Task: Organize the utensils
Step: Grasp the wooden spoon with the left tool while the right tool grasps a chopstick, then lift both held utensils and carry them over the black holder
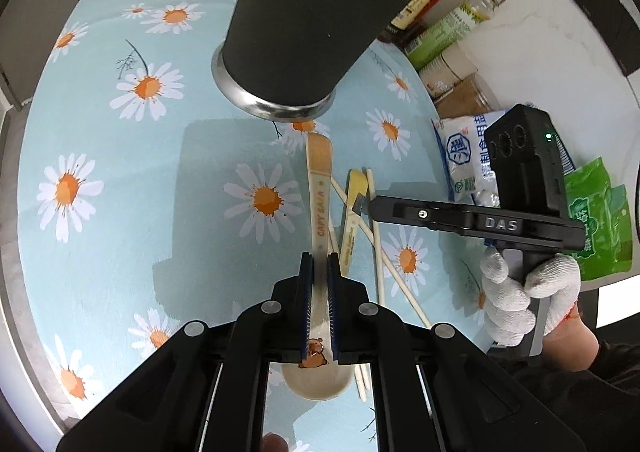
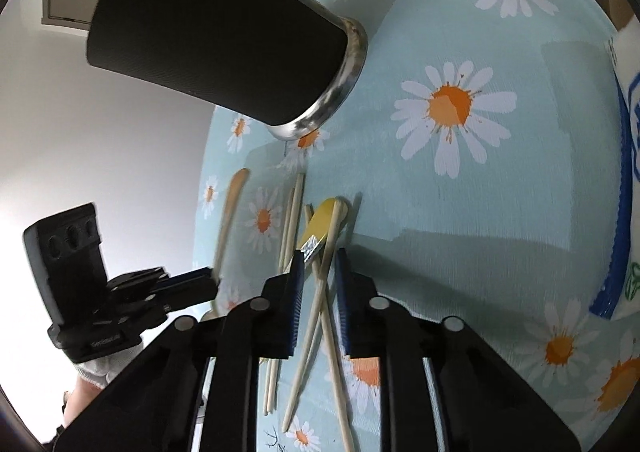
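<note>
— Left view? 
— My left hand-held gripper (image 1: pixel 319 272) is clamping the orange spoon (image 1: pixel 320 187) by its handle; its bowl is sitting half hidden under the fingers.

— Right view? 
— My right hand-held gripper (image 2: pixel 318 264) is hanging open over the chopsticks (image 2: pixel 320 292) and yellow spoon (image 2: pixel 320 221) on the table (image 2: pixel 500 211). The black holder (image 2: pixel 224 39) is getting cropped.

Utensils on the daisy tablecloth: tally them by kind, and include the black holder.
Spoons: 2, a cream spoon in the left gripper and a yellow spoon
Chopsticks: 4 visible
Black holder: 1
Total: 7
</note>
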### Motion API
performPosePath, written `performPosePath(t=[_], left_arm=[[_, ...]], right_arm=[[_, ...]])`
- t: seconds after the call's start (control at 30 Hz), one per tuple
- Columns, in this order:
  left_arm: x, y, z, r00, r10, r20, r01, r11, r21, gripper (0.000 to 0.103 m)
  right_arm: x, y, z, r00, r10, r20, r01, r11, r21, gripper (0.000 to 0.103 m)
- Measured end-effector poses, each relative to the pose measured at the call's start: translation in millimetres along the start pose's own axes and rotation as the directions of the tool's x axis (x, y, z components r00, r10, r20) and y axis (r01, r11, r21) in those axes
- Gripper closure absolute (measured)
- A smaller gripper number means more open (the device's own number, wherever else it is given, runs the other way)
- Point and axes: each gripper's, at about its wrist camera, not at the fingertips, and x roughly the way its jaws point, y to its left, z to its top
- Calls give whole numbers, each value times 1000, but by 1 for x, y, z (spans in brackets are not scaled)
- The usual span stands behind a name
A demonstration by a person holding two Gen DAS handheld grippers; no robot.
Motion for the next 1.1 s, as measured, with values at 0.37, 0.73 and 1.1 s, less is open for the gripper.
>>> performPosePath(t=[0.37,0.73,1.1], left_arm=[[-16,0,-17,998,-5,60,7,999,-38,97],[-26,-10,-19,993,-43,113,43,999,-1,97],[-47,-15,-20,970,-110,217,98,993,66,97]], right_arm=[[22,6,10,999,-31,-9,32,999,27,97],[-13,34,-5,997,-7,78,10,999,-34,97],[-67,68,-29,965,-89,246,116,989,-94,97]])
